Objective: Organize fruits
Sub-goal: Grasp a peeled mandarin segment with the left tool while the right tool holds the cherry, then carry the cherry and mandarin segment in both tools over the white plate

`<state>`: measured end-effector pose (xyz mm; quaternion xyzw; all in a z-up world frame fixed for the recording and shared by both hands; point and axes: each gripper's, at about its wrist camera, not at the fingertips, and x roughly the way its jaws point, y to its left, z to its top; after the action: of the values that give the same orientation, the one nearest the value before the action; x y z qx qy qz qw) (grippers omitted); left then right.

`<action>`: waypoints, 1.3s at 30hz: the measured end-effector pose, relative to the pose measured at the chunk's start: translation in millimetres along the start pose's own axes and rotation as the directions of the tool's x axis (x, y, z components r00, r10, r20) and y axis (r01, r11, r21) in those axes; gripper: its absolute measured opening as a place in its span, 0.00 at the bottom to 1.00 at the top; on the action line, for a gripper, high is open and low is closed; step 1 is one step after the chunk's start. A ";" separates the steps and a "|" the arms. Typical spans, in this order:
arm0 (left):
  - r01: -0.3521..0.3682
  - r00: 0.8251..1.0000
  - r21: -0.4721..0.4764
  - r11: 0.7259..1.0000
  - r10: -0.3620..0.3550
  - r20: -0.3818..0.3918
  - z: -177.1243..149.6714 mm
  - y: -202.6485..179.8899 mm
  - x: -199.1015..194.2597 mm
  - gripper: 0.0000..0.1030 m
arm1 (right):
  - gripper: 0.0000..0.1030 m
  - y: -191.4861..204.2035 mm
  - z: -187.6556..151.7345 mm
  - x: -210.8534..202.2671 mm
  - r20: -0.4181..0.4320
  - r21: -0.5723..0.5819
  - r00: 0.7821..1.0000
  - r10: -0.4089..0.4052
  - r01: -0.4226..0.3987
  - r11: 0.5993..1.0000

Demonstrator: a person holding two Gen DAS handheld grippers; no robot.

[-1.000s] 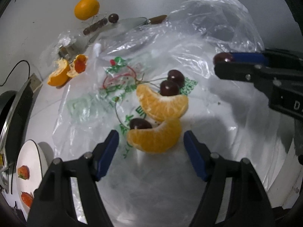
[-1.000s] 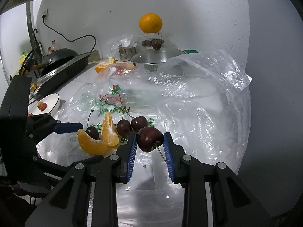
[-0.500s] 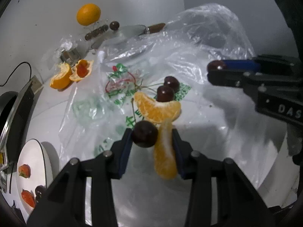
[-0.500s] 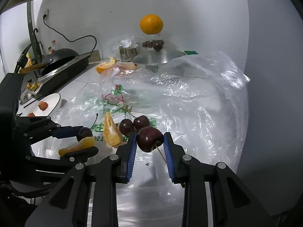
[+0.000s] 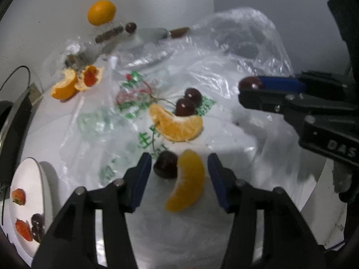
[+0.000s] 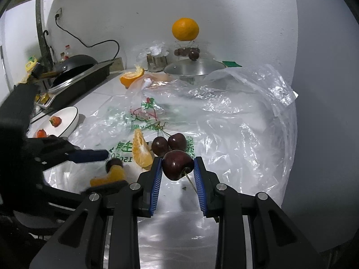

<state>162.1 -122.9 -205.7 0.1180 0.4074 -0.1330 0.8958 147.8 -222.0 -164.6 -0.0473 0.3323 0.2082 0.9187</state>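
Half a second ago your left gripper [image 5: 178, 172] pinched a cherry and an orange segment together; now its blue-padded jaws stand apart, with clear gaps to both fruits. Between them sit the dark, glossy cherry [image 5: 166, 164] and the curved orange segment [image 5: 187, 180], touching each other on the crinkled clear plastic bag [image 5: 224, 71]. At 12 o'clock from them lies a second crescent segment [image 5: 177, 125], pith-veined, with two more shiny cherries [image 5: 188, 103] touching its far edge, over the bag's green printed lettering.

Your right gripper [image 6: 178, 168] is clamped on a smooth, round, deep-red cherry [image 6: 177, 164] at its ribbed blue pads, the thin stem poking out at 5 o'clock. It hangs above the bag, clear of the fruit pile.

At 9 o'clock in the left view, a white round plate [image 5: 27, 179] holds strawberries and a dark cherry. Far back, a whole orange [image 6: 185, 29] sits high near the wall, above a domed metal lid [image 6: 195, 67]; torn orange peel [image 5: 76, 83] lies at 10 o'clock.
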 end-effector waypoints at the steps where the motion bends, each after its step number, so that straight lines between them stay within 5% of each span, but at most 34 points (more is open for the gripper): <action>1: 0.003 1.000 -0.004 1.000 -0.003 0.010 -1.1 1.4 -4.2 0.52 | 0.29 -0.4 0.3 0.2 0.000 0.000 1.000 -0.002 0.002 1.000; 17: -0.022 0.999 0.055 0.998 0.023 -0.023 -26.9 -18.7 -2.1 0.51 | 0.29 4.3 -6.2 -1.4 -0.004 0.003 1.000 0.006 -0.006 1.000; 20: -0.020 0.999 0.046 0.999 0.021 -0.025 -25.1 -16.2 -1.1 0.33 | 0.29 4.2 -6.8 -2.3 -0.005 0.003 1.000 0.005 -0.005 1.000; 25: 0.018 1.000 0.017 1.000 -0.018 -0.023 -22.6 -7.0 -3.3 0.26 | 0.29 5.2 -7.1 -5.1 -0.001 0.000 1.000 0.004 -0.004 1.000; 39: 0.091 0.992 -0.019 0.996 -0.089 0.085 -13.2 1.4 -52.4 0.25 | 0.29 26.7 4.1 -33.0 0.043 -0.034 0.999 -0.017 0.018 0.999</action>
<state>120.2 -109.9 -174.1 0.0838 0.3757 -0.1734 0.9065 116.3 -208.4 -139.2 -0.0617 0.3086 0.2068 0.9264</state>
